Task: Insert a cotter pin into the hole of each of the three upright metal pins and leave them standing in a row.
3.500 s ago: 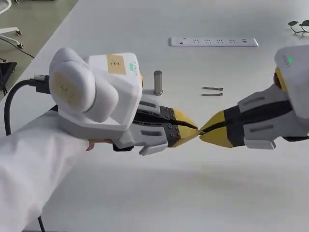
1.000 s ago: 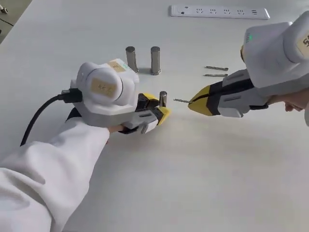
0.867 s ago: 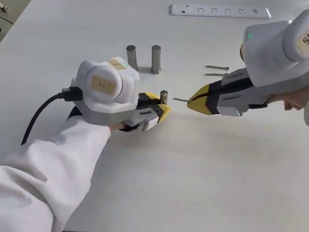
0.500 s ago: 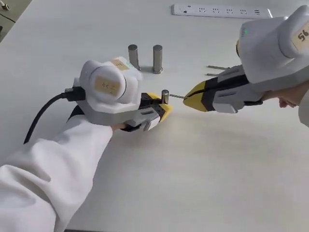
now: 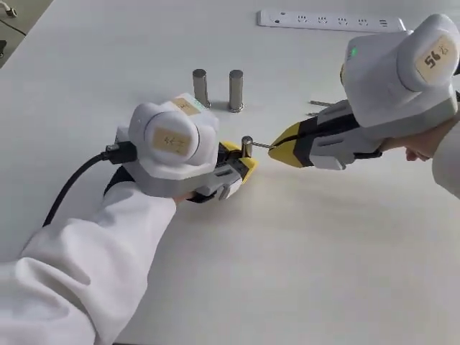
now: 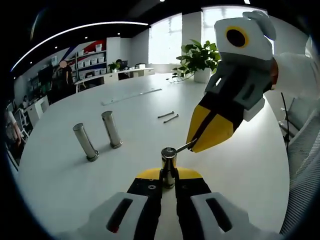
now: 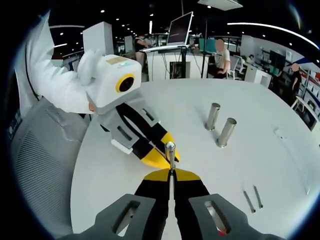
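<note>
yellow-tipped jaws of the left gripper (image 5: 243, 164) are pressed around the lower part of an upright metal pin (image 5: 246, 146) near the middle of the white table (image 5: 287, 251). from the right, a cotter pin (image 5: 261, 144) is pinched in the right gripper (image 5: 275, 148), its tip meeting the metal pin's top. two more metal pins (image 5: 200, 88) are stood side by side farther back, and spare cotter pins (image 6: 167, 116) are laid to their right.

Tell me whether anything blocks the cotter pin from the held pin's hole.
Nothing visible does. The cotter pin in the right tongs meets the metal pin in the left tongs; two other pins stand aside.
</note>
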A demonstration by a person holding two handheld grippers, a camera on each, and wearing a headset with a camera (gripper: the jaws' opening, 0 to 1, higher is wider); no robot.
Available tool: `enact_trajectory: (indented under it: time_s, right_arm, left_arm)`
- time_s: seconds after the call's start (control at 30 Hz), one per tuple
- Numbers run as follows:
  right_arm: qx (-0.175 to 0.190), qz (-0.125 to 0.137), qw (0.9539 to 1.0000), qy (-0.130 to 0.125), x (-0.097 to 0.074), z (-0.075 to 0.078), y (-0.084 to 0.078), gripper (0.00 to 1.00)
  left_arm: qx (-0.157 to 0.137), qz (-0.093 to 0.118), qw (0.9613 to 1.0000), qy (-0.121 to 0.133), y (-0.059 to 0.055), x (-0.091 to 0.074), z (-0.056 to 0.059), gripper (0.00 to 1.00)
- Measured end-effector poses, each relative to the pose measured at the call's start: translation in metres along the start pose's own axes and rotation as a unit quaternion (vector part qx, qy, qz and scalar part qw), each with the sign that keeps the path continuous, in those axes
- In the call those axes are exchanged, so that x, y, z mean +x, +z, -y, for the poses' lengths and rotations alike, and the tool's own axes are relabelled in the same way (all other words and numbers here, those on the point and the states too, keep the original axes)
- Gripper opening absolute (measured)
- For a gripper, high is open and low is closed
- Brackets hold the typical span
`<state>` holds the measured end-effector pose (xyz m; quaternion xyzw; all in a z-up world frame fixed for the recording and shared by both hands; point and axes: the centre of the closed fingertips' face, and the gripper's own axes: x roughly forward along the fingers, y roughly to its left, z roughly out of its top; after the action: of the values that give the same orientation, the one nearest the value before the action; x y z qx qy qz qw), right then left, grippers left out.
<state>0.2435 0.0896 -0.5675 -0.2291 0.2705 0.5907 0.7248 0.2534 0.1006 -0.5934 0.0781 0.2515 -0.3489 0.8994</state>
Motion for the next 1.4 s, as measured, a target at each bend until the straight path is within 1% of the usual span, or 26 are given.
enact_trajectory:
  time_s: [0.13, 0.17, 0.23, 0.37, 0.4, 0.47, 0.6, 0.67, 0.73, 0.8, 0.83, 0.93, 1.0, 1.1, 1.17, 1.2, 1.3, 1.4]
  right_arm:
    - [-0.005, 0.003, 1.0000, 0.002, 0.004, 0.002, 0.004, 0.00]
    - [-0.011, 0.001, 0.9999, 0.004, 0.006, 0.001, 0.005, 0.00]
    - [-0.034, -0.007, 0.9994, 0.002, 0.008, 0.001, 0.007, 0.00]
    - [-0.051, -0.010, 0.9987, 0.001, 0.013, 0.000, 0.011, 0.00]
    - [-0.063, -0.013, 0.9980, 0.001, 0.014, 0.000, 0.012, 0.00]
    - [-0.072, -0.019, 0.9972, -0.001, 0.016, 0.002, 0.012, 0.00]
    - [-0.085, -0.022, 0.9961, 0.007, 0.014, 0.000, 0.011, 0.00]
    - [-0.087, -0.019, 0.9960, 0.007, 0.014, -0.001, 0.011, 0.00]
    - [-0.080, -0.012, 0.9966, 0.013, 0.013, -0.003, 0.012, 0.01]
    - [-0.080, -0.012, 0.9967, 0.006, 0.012, -0.002, 0.010, 0.07]
    - [-0.083, -0.015, 0.9965, 0.001, 0.010, -0.001, 0.008, 0.08]
    - [-0.088, -0.018, 0.9960, -0.004, 0.008, -0.001, 0.006, 0.02]
    - [-0.080, -0.016, 0.9966, -0.005, 0.006, -0.001, 0.006, 0.02]
    - [-0.082, -0.017, 0.9965, -0.008, 0.004, 0.001, 0.005, 0.00]
    - [-0.086, -0.012, 0.9961, -0.015, 0.003, 0.003, 0.007, 0.00]
    - [-0.084, -0.010, 0.9963, -0.015, 0.004, 0.004, 0.009, 0.00]
    - [-0.084, -0.008, 0.9964, -0.008, 0.004, 0.001, 0.011, 0.00]
    - [-0.087, -0.008, 0.9961, -0.007, 0.005, -0.001, 0.013, 0.00]
  left_arm:
    - [-0.002, 0.000, 1.0000, 0.002, 0.000, 0.000, -0.001, 0.07]
    - [-0.002, 0.001, 1.0000, 0.003, 0.000, 0.001, -0.001, 0.07]
    - [-0.001, 0.004, 1.0000, 0.004, 0.000, 0.001, -0.001, 0.07]
    - [-0.001, 0.004, 1.0000, 0.004, -0.001, 0.001, -0.001, 0.07]
    - [-0.001, 0.004, 1.0000, 0.004, -0.001, 0.001, -0.001, 0.07]
    - [-0.002, 0.004, 1.0000, 0.003, -0.001, 0.002, -0.001, 0.07]
    - [0.000, 0.003, 1.0000, 0.002, -0.001, 0.002, -0.002, 0.07]
    - [0.000, 0.003, 1.0000, 0.002, -0.002, 0.003, -0.002, 0.07]
    - [-0.007, 0.004, 1.0000, 0.001, -0.002, 0.003, -0.003, 0.07]
    - [-0.007, 0.004, 1.0000, 0.000, -0.002, 0.003, -0.002, 0.07]
    - [-0.004, 0.003, 1.0000, 0.000, -0.002, 0.003, -0.002, 0.07]
    - [-0.005, 0.001, 1.0000, 0.000, -0.003, 0.004, -0.002, 0.07]
    - [-0.005, 0.001, 1.0000, 0.001, -0.003, 0.004, -0.002, 0.07]
    - [-0.004, 0.000, 1.0000, 0.001, -0.003, 0.004, -0.002, 0.07]
    - [-0.006, 0.000, 1.0000, 0.002, -0.004, 0.004, -0.002, 0.07]
    - [-0.009, 0.001, 1.0000, 0.002, -0.004, 0.005, -0.002, 0.07]
    - [-0.013, 0.001, 0.9999, 0.003, -0.004, 0.005, -0.002, 0.07]
    - [-0.011, 0.000, 0.9999, 0.003, -0.005, 0.005, -0.002, 0.07]
